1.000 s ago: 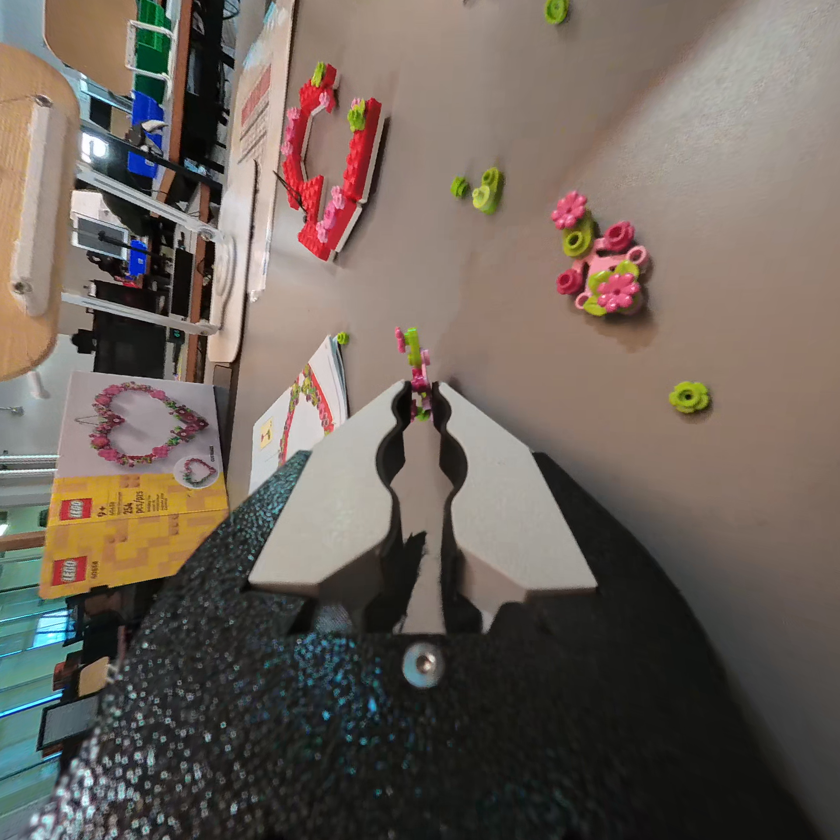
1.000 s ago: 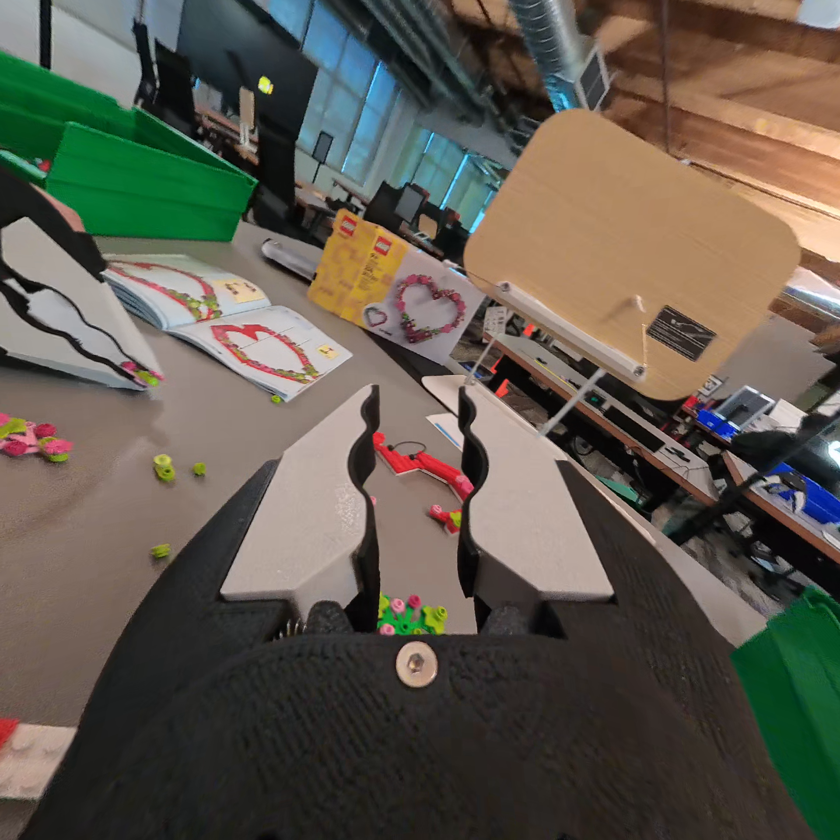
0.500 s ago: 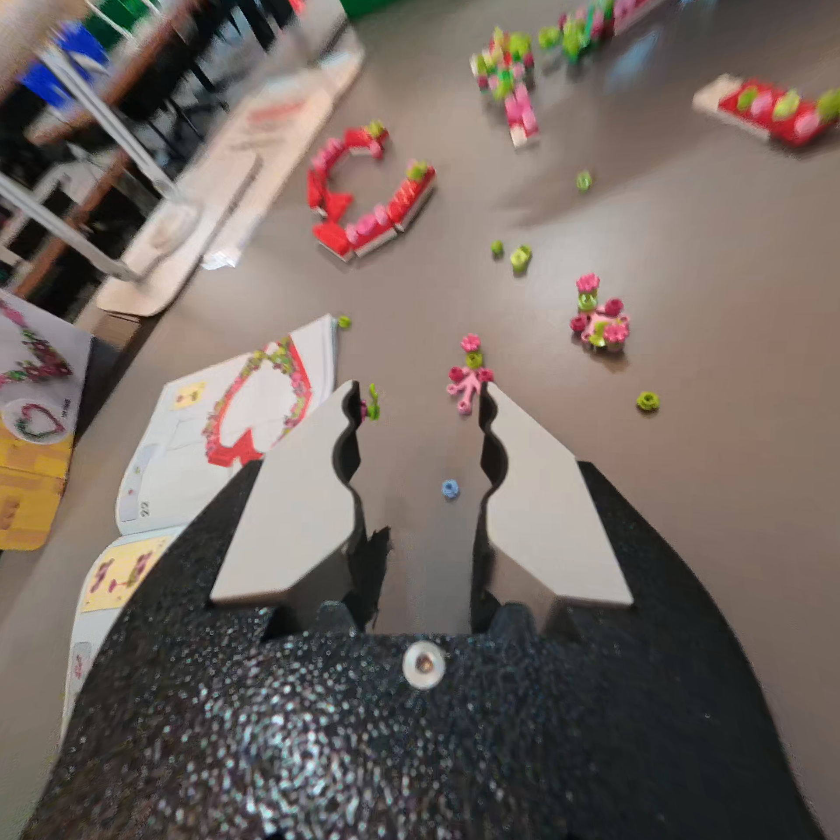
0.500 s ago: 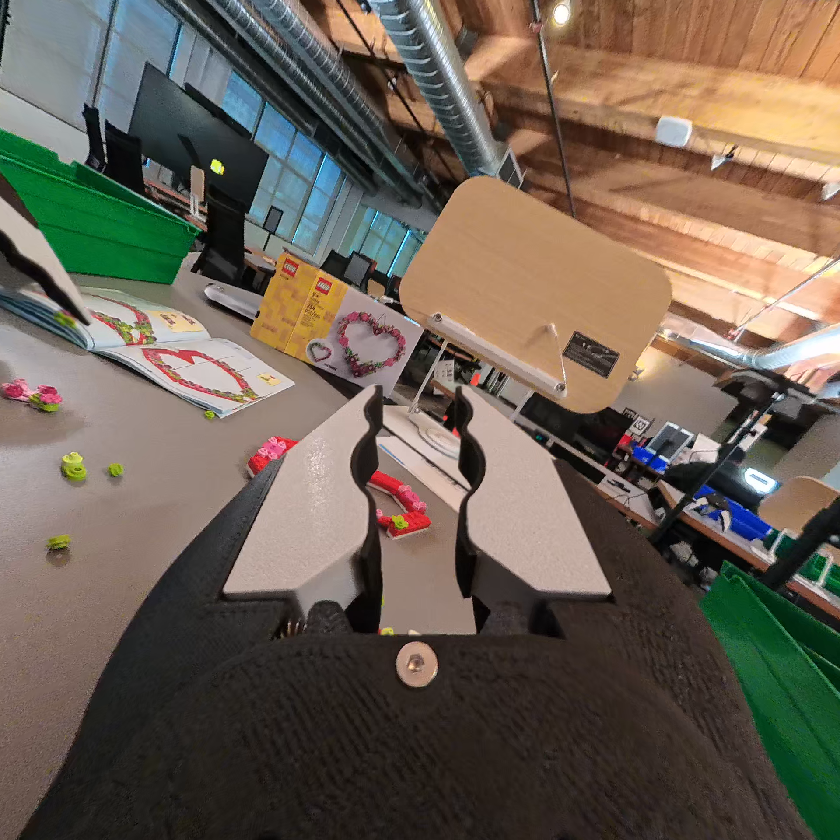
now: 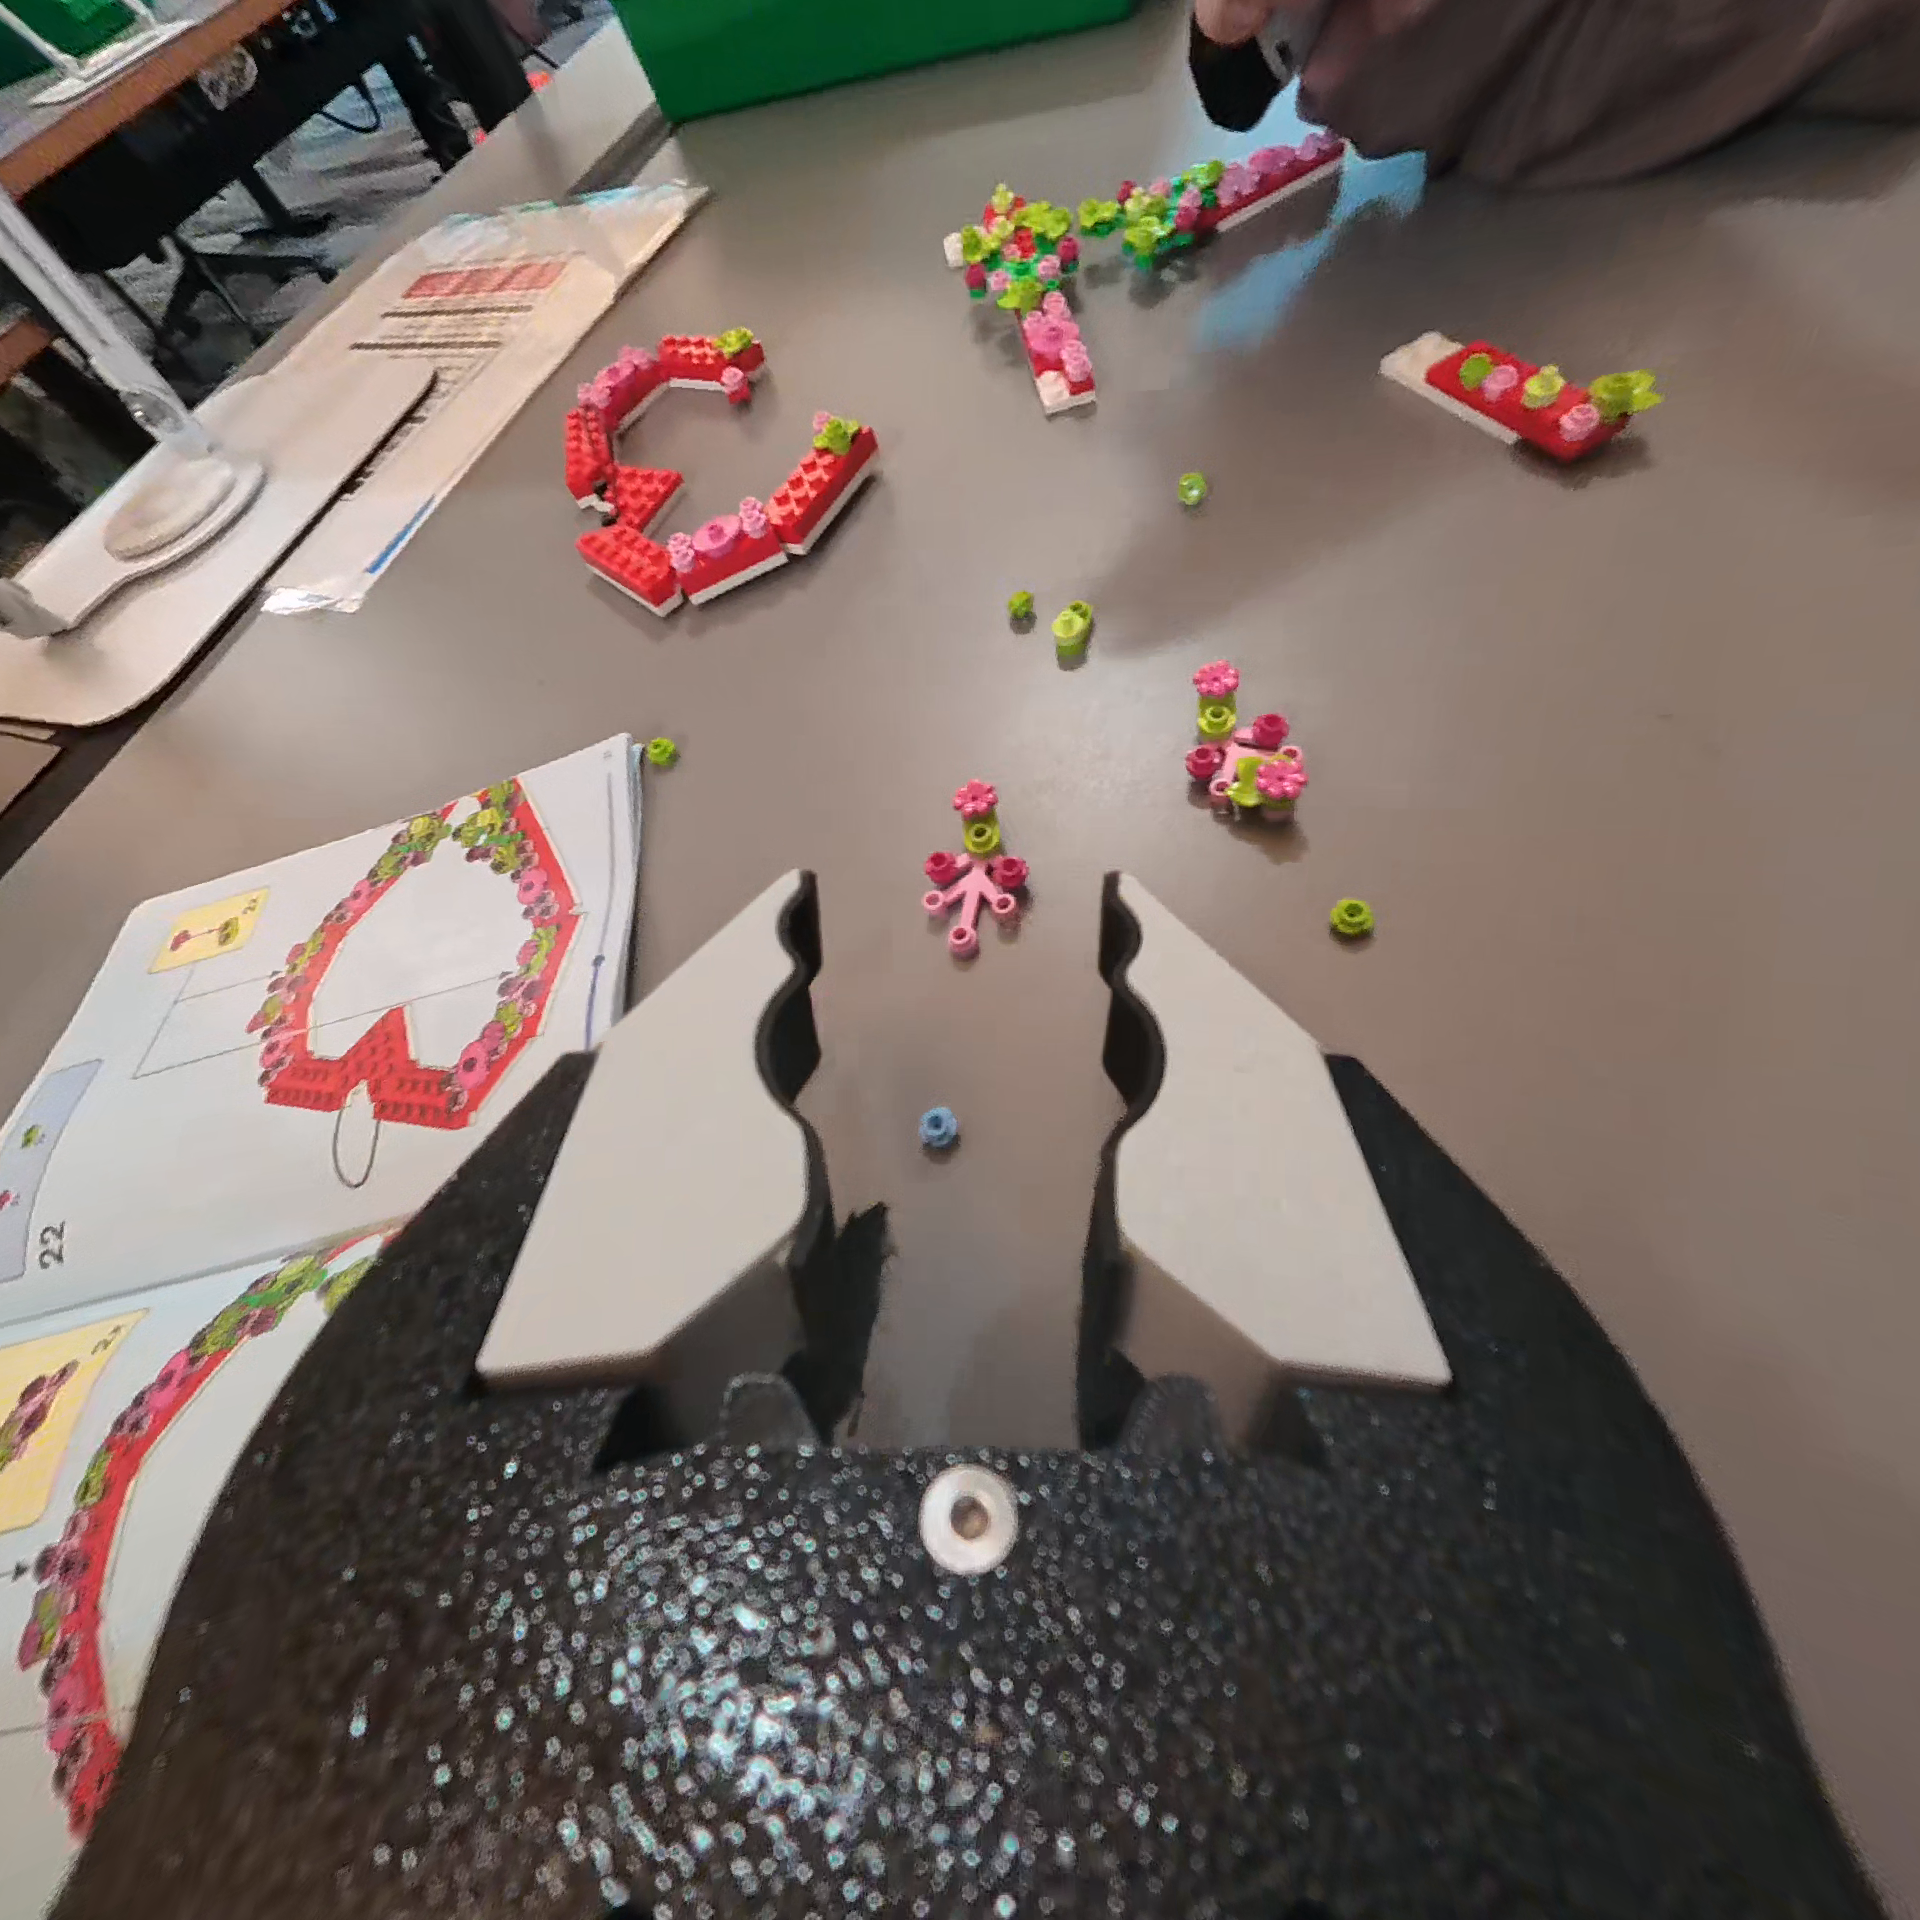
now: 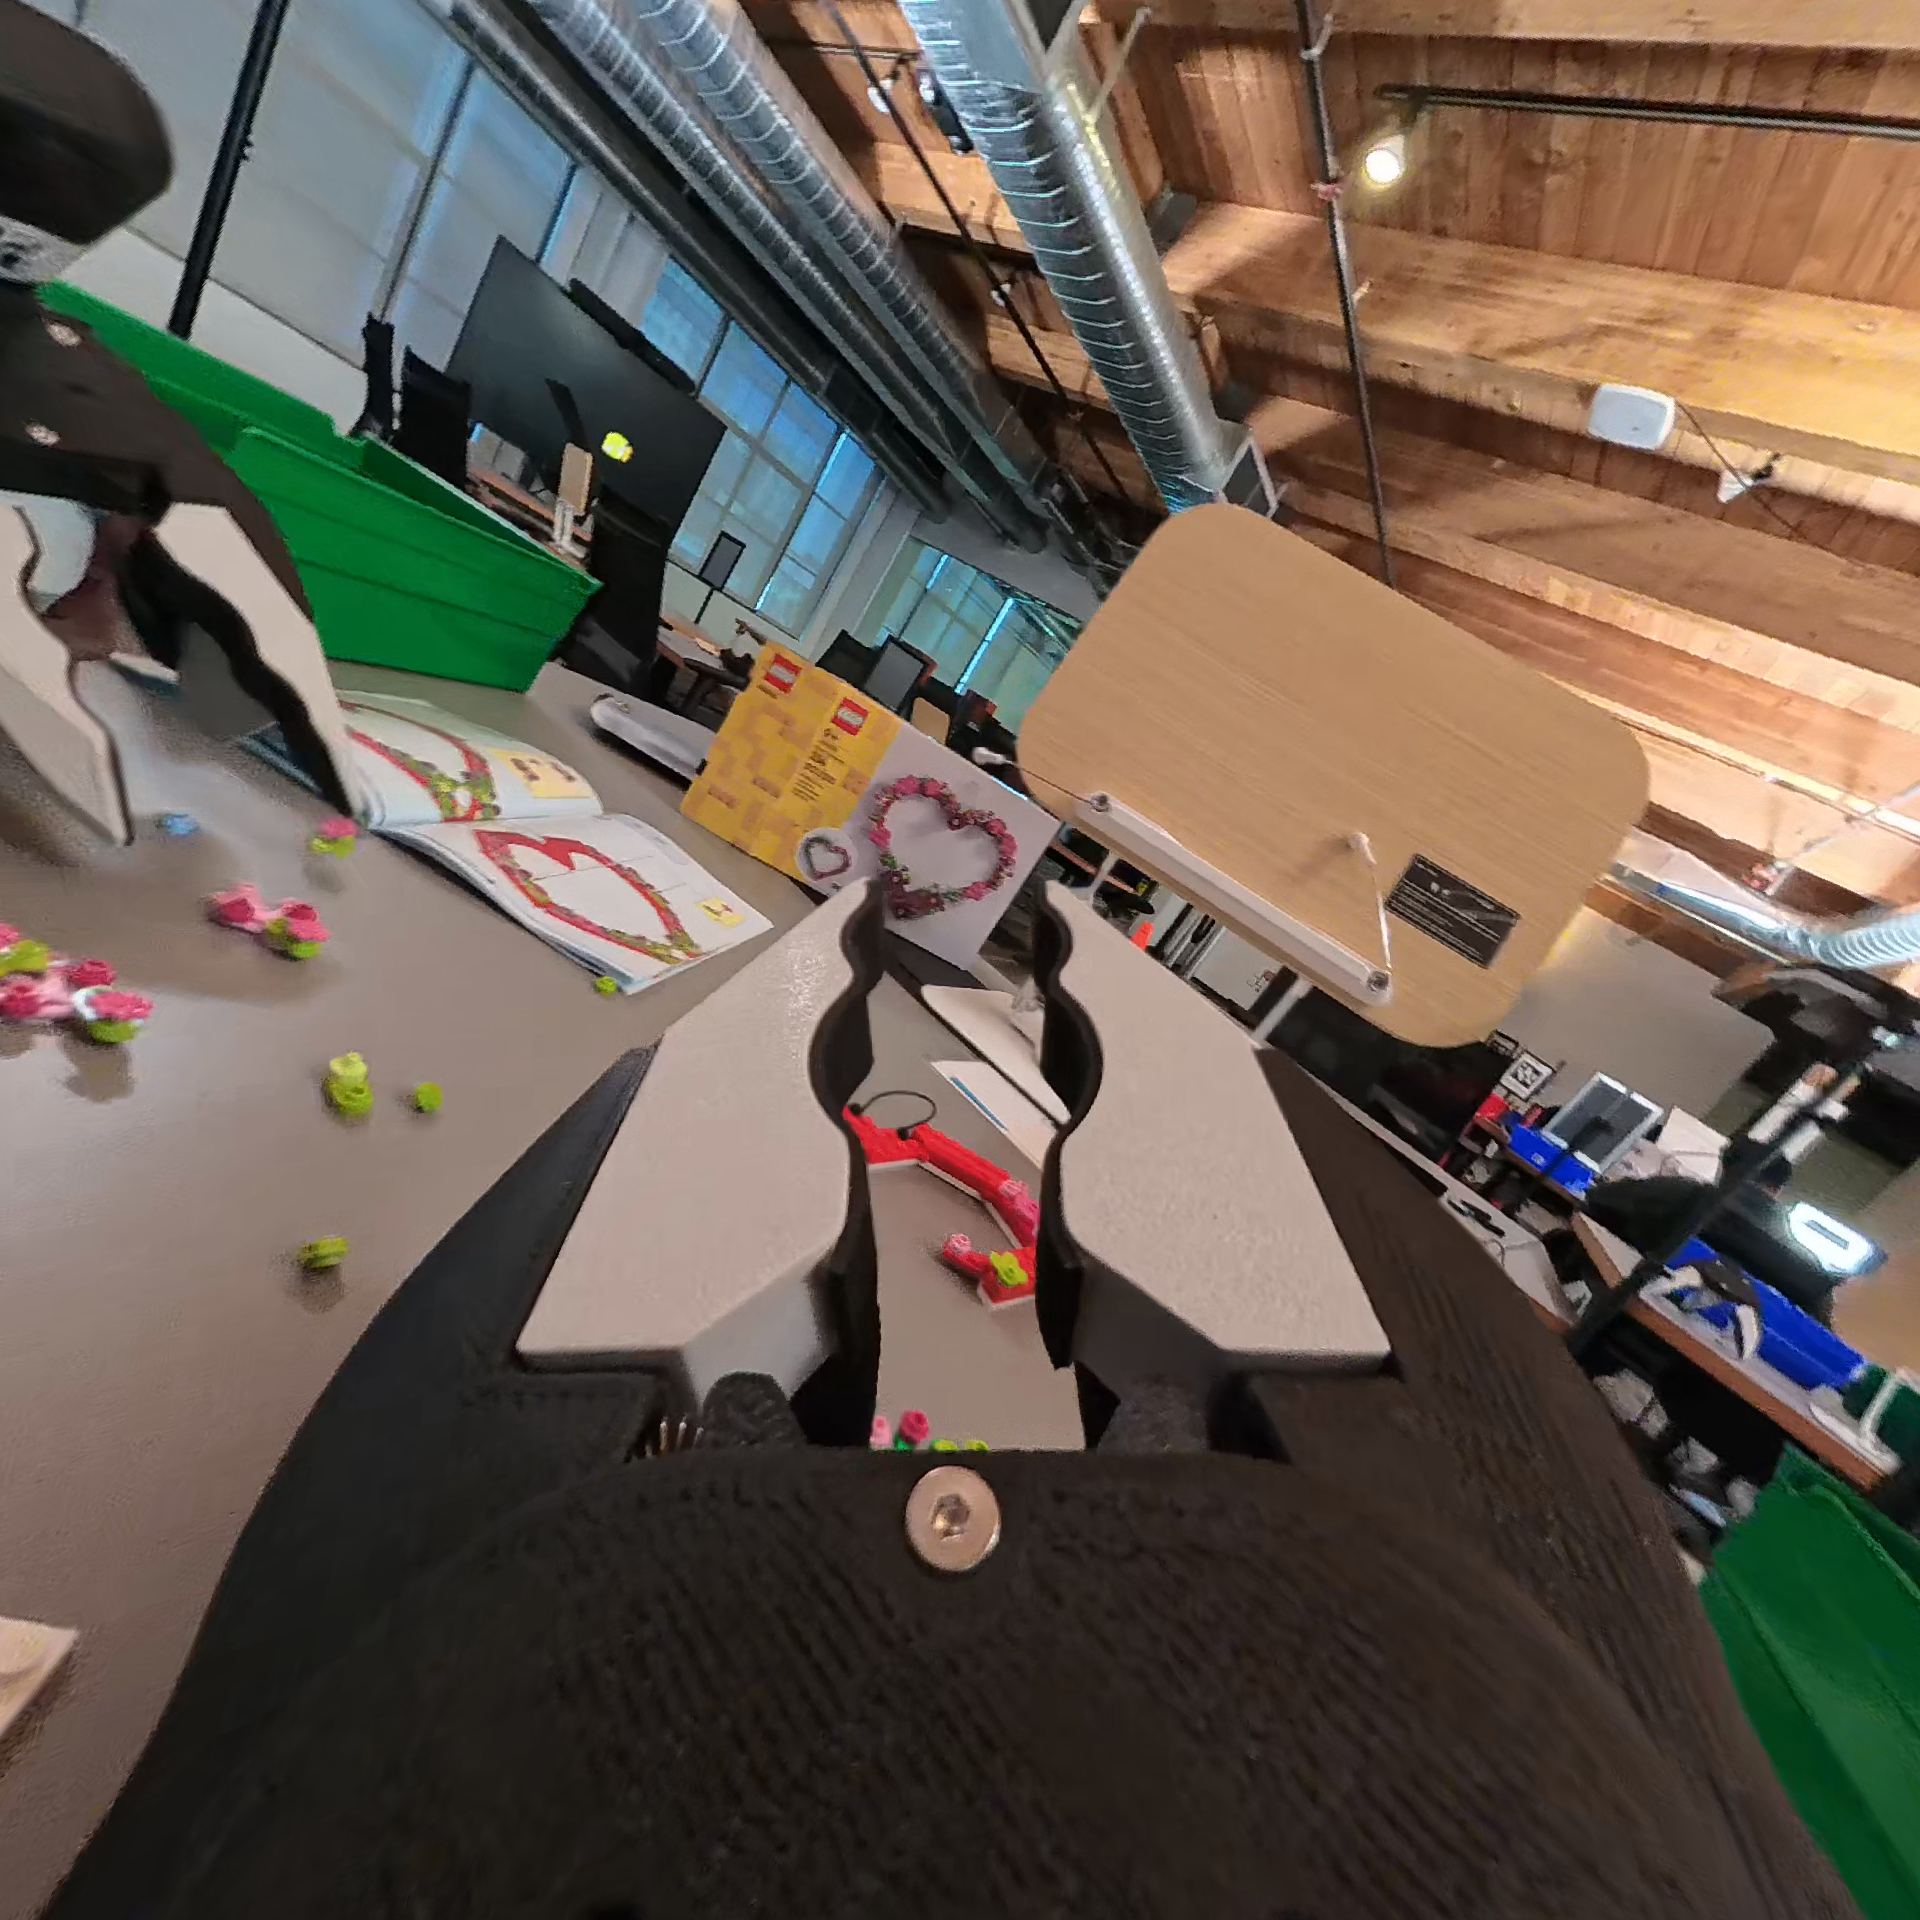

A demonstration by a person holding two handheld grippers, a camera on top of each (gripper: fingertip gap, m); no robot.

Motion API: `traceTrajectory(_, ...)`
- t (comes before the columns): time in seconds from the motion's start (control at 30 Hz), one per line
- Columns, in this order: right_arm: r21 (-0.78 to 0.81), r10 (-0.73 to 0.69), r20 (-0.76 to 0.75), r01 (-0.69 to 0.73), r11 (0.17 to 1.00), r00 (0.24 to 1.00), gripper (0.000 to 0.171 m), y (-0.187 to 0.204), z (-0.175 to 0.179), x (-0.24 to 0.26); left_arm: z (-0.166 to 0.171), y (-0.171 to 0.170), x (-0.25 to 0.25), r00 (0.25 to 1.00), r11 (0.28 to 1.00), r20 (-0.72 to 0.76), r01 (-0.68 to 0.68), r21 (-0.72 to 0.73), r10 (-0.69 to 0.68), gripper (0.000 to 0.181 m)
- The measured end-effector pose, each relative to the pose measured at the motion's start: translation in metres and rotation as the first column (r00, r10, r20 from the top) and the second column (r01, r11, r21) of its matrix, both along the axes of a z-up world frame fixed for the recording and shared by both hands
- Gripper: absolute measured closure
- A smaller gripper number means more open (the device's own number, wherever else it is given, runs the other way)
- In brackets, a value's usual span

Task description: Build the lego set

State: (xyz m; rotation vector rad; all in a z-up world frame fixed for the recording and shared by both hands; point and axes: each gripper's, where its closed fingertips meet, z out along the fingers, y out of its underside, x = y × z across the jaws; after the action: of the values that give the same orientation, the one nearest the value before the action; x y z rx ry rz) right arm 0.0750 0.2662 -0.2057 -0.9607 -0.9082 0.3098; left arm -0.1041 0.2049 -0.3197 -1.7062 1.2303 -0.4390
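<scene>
My left gripper (image 5: 958, 899) is open and empty above the grey table. A pink branch piece with flowers (image 5: 975, 875) lies on the table just beyond its fingertips. A small blue stud (image 5: 938, 1125) lies between the fingers. A red partial heart frame (image 5: 686, 473) lies farther off to the left. A second flower cluster (image 5: 1247, 753) lies to the right. Decorated red strips (image 5: 1527, 400) and a green and pink strip assembly (image 5: 1049, 244) lie at the back. My right gripper (image 6: 956, 904) is open and empty, raised and pointing across the room; the red frame (image 6: 945, 1164) shows between its fingers.
An open instruction booklet (image 5: 312, 997) lies at the left. A green bin (image 5: 862, 42) stands at the back edge. A person's sleeve (image 5: 1610, 73) rests at the back right. Loose lime studs (image 5: 1351, 916) are scattered. The set's yellow box (image 6: 831, 779) and a wooden stand (image 6: 1330, 769) stand beyond. The tips of one gripper are about 25 centimetres away from the tips of the other.
My left gripper opened and let go of the pink branch piece, which now lies on the table. It turned upright and drew back. My right gripper tilted upward.
</scene>
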Motion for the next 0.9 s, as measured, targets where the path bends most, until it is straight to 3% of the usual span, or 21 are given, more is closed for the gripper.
traceTrajectory(0.2, 0.067, 0.020, 0.114, -0.028, 0.997, 0.993, 0.147, -0.016, -0.010, -0.022, 0.001, -0.001, 0.001, 1.000, 1.000, -0.010, 0.012, 0.027, -0.012, 0.128)
traceTrajectory(0.3, 0.067, 0.032, 0.128, -0.041, 0.997, 0.991, 0.148, -0.019, -0.012, -0.026, 0.018, 0.008, -0.007, 0.999, 0.991, 0.031, -0.045, 0.130, 0.042, 0.128)
traceTrajectory(0.47, 0.063, 0.032, 0.143, -0.041, 0.997, 0.989, 0.150, -0.018, -0.016, -0.026, 0.080, 0.023, -0.038, 0.948, 0.867, 0.261, -0.280, 0.411, 0.182, 0.135)
traceTrajectory(0.57, 0.059, 0.027, 0.139, -0.036, 0.998, 0.990, 0.150, -0.018, -0.016, -0.024, 0.106, 0.022, -0.058, 0.902, 0.777, 0.373, -0.391, 0.493, 0.218, 0.138)
traceTrajectory(0.77, 0.063, 0.011, 0.148, -0.021, 0.998, 0.989, 0.152, -0.017, -0.017, -0.022, 0.124, 0.017, -0.073, 0.864, 0.671, 0.442, -0.478, 0.567, 0.242, 0.140)
traceTrajectory(0.9, 0.060, 0.005, 0.140, -0.014, 0.998, 0.990, 0.153, -0.016, -0.017, -0.020, 0.123, 0.019, -0.077, 0.861, 0.643, 0.434, -0.493, 0.586, 0.264, 0.143)
